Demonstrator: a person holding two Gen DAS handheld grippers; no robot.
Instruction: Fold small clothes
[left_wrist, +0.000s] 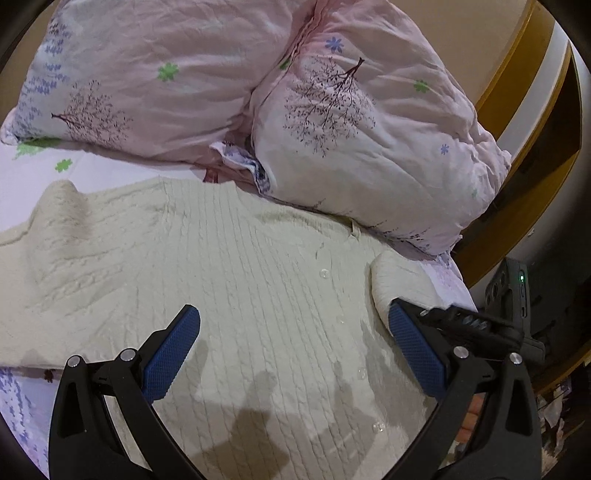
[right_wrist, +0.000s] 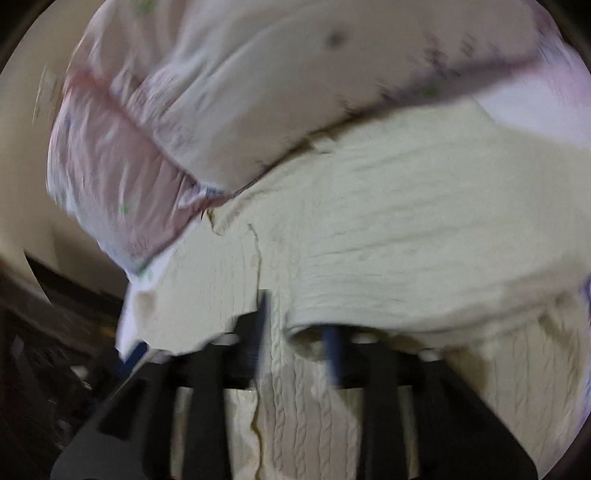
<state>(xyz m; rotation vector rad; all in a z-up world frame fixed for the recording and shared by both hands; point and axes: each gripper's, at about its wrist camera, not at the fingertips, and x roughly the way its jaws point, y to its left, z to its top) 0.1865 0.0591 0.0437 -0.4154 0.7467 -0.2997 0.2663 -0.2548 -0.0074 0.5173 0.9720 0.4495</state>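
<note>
A cream cable-knit cardigan (left_wrist: 236, 280) with clear buttons lies spread on the bed below two pillows. My left gripper (left_wrist: 291, 325) is open, its blue pads just above the cardigan's middle. The right gripper shows in the left wrist view (left_wrist: 443, 321) at the cardigan's right edge, where a fold of the knit (left_wrist: 399, 280) is lifted. In the blurred right wrist view, my right gripper (right_wrist: 299, 328) has its fingers close together on a lifted sleeve or edge of the cardigan (right_wrist: 406, 236).
Two pink floral pillows (left_wrist: 177, 74) (left_wrist: 369, 129) lie against the cardigan's top edge. The floral bedsheet (left_wrist: 22, 398) shows at the left. A yellow-brown bed frame (left_wrist: 517, 110) and dark floor clutter (left_wrist: 535, 314) are at the right edge.
</note>
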